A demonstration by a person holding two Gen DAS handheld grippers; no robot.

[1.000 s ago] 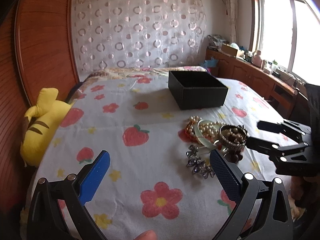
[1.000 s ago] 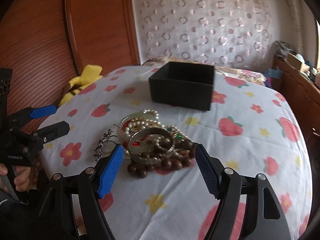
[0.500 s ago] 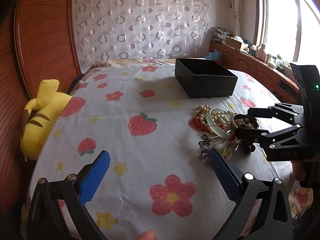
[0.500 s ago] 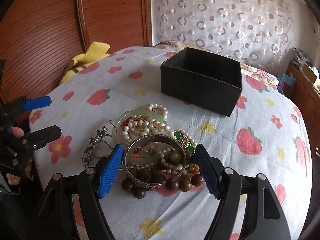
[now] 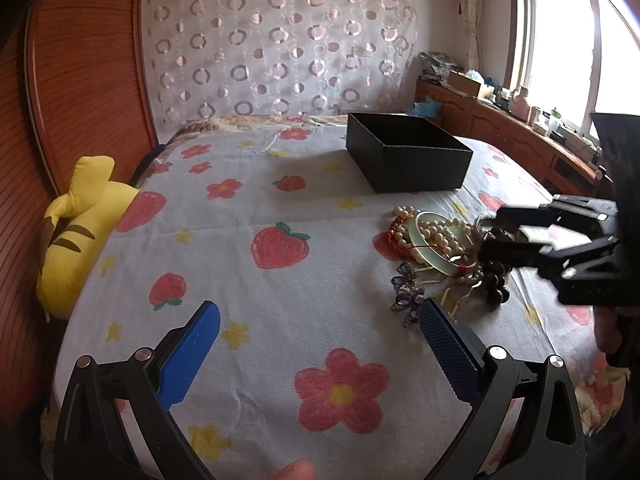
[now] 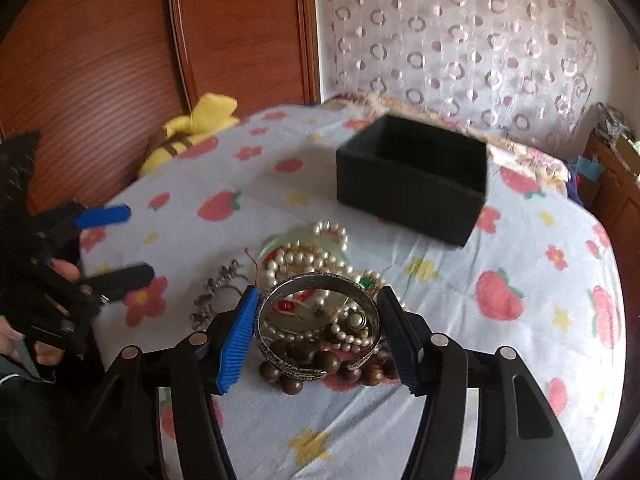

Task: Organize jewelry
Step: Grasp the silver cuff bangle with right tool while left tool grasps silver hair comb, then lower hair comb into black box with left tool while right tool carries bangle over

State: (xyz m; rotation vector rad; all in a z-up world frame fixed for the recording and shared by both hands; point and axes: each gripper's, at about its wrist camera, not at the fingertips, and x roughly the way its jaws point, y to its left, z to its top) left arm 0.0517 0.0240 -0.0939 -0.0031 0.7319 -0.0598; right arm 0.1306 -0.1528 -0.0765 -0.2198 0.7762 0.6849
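Observation:
A heap of jewelry lies on the flowered bedsheet (image 5: 280, 320): pearl strands (image 6: 304, 256), a pale green bangle (image 5: 440, 263), dark wooden beads (image 6: 296, 380), a purple crystal piece (image 5: 406, 292) and a wide silver bangle (image 6: 316, 279) on top. My right gripper (image 6: 318, 294) is closing on the silver bangle, one pad against each of its sides; the bangle still rests on the heap. In the left wrist view the right gripper (image 5: 490, 234) sits low over the heap. My left gripper (image 5: 319, 307) hovers open over bare sheet, left of the heap. An open black box (image 6: 408, 192) stands behind the heap.
A yellow plush toy (image 5: 80, 216) lies against the wooden headboard (image 5: 80, 80) at the left. Wooden cabinets (image 5: 500, 128) with clutter run under the window at the right. The bed's front edge is close below both grippers.
My right gripper has moved in low over the heap and its jaws have narrowed from well apart to the silver bangle's sides. The left gripper has stayed open and has hardly moved.

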